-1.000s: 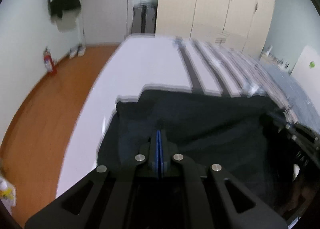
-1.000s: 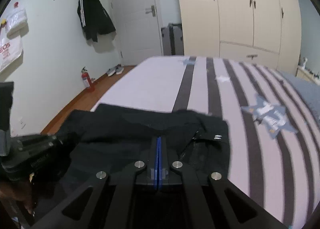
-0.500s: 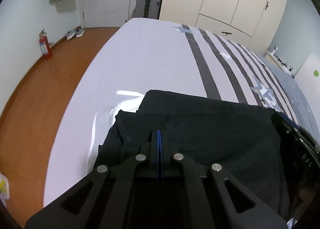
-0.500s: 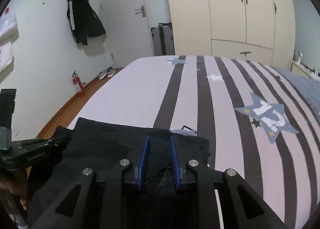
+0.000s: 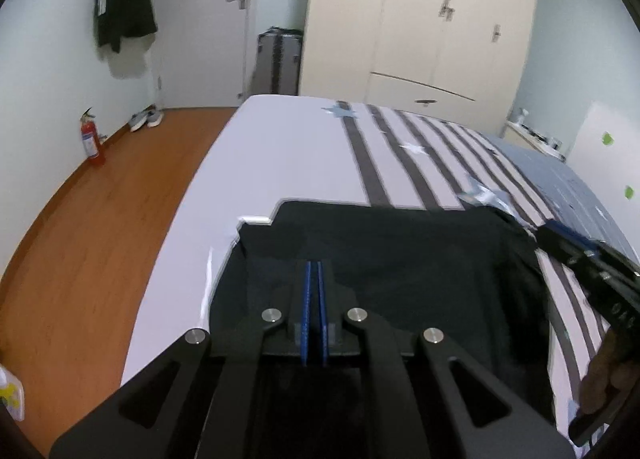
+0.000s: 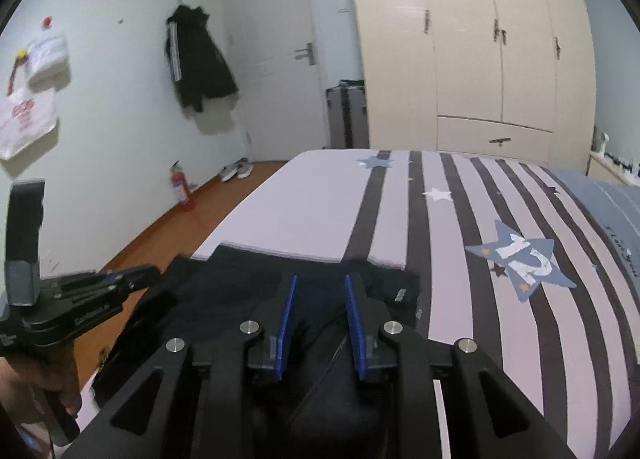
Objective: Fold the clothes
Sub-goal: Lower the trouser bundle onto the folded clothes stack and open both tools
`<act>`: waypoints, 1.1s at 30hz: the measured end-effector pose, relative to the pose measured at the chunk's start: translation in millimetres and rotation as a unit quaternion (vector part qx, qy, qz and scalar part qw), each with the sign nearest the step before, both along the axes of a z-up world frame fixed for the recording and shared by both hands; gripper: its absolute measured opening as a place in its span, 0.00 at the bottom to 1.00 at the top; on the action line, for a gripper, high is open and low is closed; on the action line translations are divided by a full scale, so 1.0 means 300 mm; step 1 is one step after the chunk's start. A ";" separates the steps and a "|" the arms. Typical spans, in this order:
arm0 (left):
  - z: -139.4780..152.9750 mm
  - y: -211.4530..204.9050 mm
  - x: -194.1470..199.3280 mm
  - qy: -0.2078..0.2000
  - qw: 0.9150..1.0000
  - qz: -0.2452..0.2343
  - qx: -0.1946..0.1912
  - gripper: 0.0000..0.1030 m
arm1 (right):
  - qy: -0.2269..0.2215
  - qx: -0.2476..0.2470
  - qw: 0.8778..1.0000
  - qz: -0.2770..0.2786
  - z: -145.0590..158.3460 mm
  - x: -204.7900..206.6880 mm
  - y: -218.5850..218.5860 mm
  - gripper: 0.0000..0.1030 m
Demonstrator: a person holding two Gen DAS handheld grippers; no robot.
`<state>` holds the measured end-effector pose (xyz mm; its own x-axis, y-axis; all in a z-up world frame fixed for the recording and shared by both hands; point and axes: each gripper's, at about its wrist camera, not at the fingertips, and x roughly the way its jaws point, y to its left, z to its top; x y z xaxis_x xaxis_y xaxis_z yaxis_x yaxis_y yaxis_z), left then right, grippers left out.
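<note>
So right gripper [image 6: 320, 323] is now hanging wide open, letting go of the black garment [image 5: 384, 259]; left gripper [image 5: 314, 311] is still pinching it on the bed [image 5: 288, 147], so this fold looks laid.

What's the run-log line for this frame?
task: fold clothes | left hand-held gripper: shut, over black garment | right hand-held gripper: open, above garment | garment: lying on striped bed | hold on the cloth: unclear

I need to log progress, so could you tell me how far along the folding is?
Done: the black garment lies doubled on the striped bed. In hand: the right hand-held gripper is open above it; the left hand-held gripper looks nearly shut, grip uncertain. Left: probably further folds and tidying.
</note>
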<state>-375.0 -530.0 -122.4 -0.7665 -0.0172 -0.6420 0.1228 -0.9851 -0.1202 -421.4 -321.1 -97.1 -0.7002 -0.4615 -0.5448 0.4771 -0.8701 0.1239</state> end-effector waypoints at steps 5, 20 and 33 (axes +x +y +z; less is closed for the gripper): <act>-0.078 0.032 0.076 -0.033 0.999 0.015 -0.004 0.02 | -0.039 0.025 0.999 0.007 -0.096 0.081 -0.013 0.18; -0.252 -0.036 0.057 -0.071 0.995 0.061 0.033 0.02 | -0.062 0.039 0.997 -0.004 -0.231 0.039 0.012 0.15; -0.247 0.085 0.298 -0.057 0.997 0.035 0.036 0.06 | -0.047 0.042 0.998 0.018 -0.198 0.286 0.058 0.32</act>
